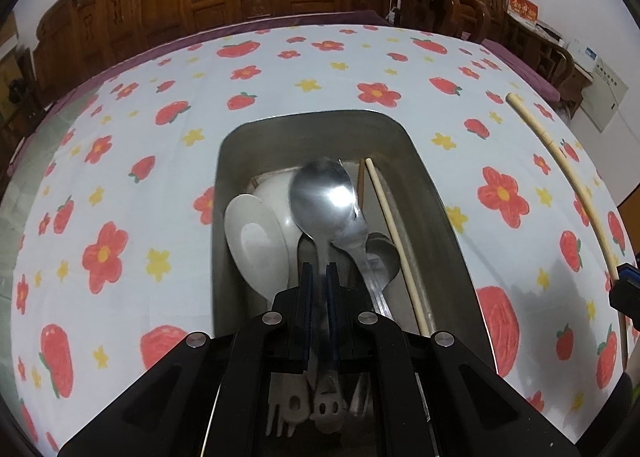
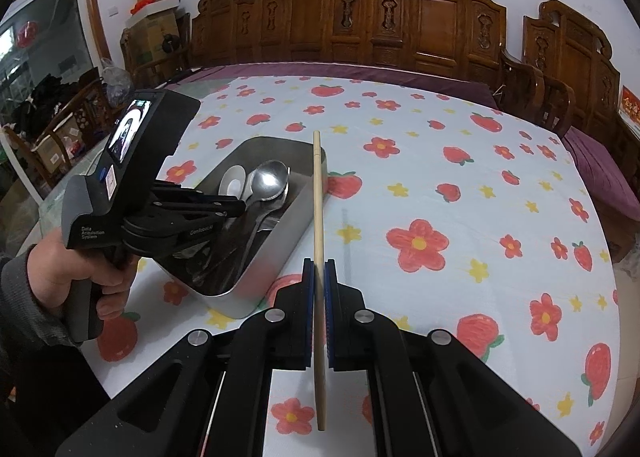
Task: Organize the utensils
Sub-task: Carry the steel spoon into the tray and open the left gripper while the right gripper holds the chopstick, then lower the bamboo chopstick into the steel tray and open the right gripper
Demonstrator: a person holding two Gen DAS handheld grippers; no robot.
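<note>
A person's left hand [image 2: 76, 269] holds the left tool [image 1: 320, 269] angled down into a metal tray [image 1: 440, 193] on a worktop covered with a flowered cloth [image 1: 120, 161]. The tool is clenched on the handle of a shiny metal spoon [image 1: 324, 197], whose bowl hangs above the tray's contents. In the tray, from left to right, lie a white spoon [image 1: 256, 245], a white bowl-shaped piece [image 1: 280, 189] behind it, other metal handles under the held spoon, and 1 pale chopstick [image 1: 394, 241] along the right wall. Near the tray's closer end a small white fork [image 1: 284, 413] shows under the tool.

To the right, the right tool [image 2: 319, 269] is clenched on a second pale chopstick [image 2: 319, 217]. It is gripped near its middle, with its far tip over the tray's right edge.

Judgement for the step in hand: the spoon should go down alongside the other spoons with its handle running the length of the tray, low enough that it settles without clattering or sliding. The jaws should open only once the bowl rests on something. The chopstick should then go next to its partner at the right wall.

Edges and room: the tray walls are steep, and the left tool sits between them with little room sideways. The 2 tools are near each other at the tray's right rim, so they are better used 1 at a time. The cloth to the right of the tray is open and gives the right tool room to wait. Carved wooden chairs [image 2: 432, 17] stand well beyond the far edge.
</note>
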